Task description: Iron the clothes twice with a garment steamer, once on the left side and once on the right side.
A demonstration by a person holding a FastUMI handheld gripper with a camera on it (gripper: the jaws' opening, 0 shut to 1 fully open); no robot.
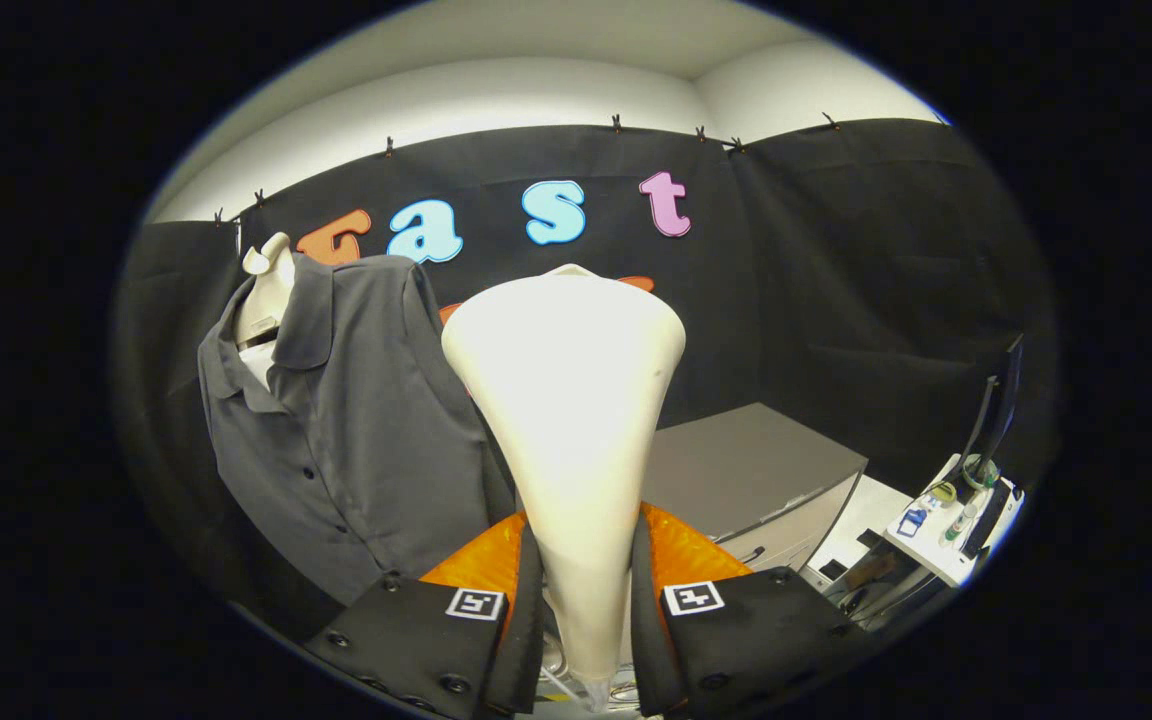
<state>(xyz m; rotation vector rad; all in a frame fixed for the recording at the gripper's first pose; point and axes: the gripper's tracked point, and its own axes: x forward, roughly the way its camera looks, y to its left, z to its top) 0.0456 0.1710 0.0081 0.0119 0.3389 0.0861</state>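
A cream-white garment steamer (576,420) stands upright between my fingers, its narrow handle clamped by both and its wide head rising above them. My gripper (586,600) is shut on that handle. A dark grey button-up shirt (356,430) hangs on a white mannequin torso (266,290) to the left of the steamer and a little beyond it. The steamer head is apart from the shirt, off its right edge. The shirt's lower hem is hidden behind my left finger.
A grey cabinet (746,470) stands beyond the fingers on the right. Further right a white table (946,540) carries small bottles and a dark monitor (1001,400). Black cloth lines the walls behind.
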